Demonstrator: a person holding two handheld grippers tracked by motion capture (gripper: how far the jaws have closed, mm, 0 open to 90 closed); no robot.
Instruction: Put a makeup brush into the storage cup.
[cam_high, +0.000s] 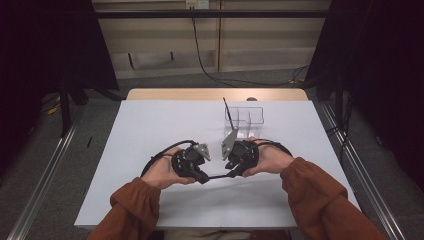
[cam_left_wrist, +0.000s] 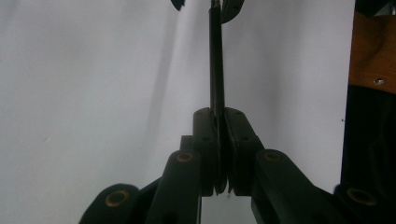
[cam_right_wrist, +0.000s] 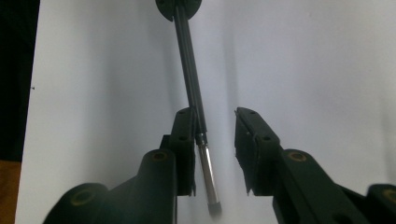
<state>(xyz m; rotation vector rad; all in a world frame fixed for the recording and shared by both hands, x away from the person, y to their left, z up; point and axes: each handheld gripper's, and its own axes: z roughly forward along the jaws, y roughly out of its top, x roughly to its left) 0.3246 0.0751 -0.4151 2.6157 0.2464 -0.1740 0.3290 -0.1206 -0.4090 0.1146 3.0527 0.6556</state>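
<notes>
A thin black pen (cam_high: 220, 176) spans the small gap between my two grippers, just above the white table (cam_high: 150, 125). My left gripper (cam_high: 202, 176) is shut on one end; in the left gripper view the jaws (cam_left_wrist: 219, 114) clamp the black shaft (cam_left_wrist: 216, 60). My right gripper (cam_high: 234, 172) faces it. In the right gripper view that gripper (cam_right_wrist: 215, 114) is open, and the pen (cam_right_wrist: 189, 70) runs along the inner face of its left jaw. The pen's silver end (cam_right_wrist: 208, 179) reaches back between the jaws. The other jaw stands well apart from it.
A clear plastic organizer box (cam_high: 245, 117) stands on the table just beyond the right gripper, with another black pen (cam_high: 226, 107) upright in its left compartment. A wooden table edge (cam_high: 215, 94) lies behind. Metal rails run along both sides on the floor.
</notes>
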